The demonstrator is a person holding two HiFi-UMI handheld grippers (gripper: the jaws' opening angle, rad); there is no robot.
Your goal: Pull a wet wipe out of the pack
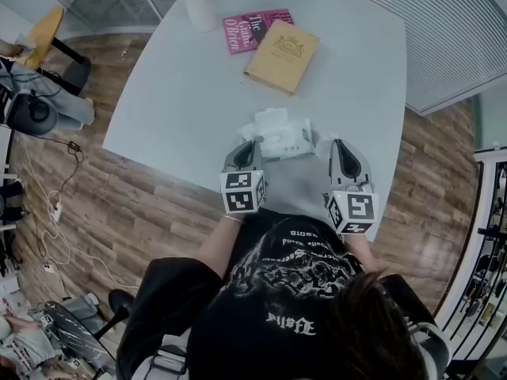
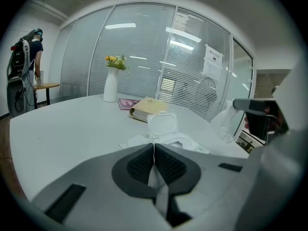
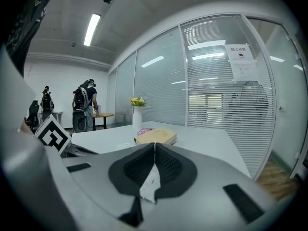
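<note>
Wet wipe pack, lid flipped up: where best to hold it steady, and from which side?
Probably the thin wrapper edge at the left end of the wet wipe pack, coming in low from the person's side, as the left gripper does. The pack lies flat, and its raised lid marks the top opening, best kept clear.

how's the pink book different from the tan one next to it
The pink book has big white lettering on its cover; the tan book shows only a small emblem. The pink book lies nearer the vase, the tan book nearer the wet wipe pack. The tan book looks thicker than the pink book. Both lie closed and flat on the white table.
</note>
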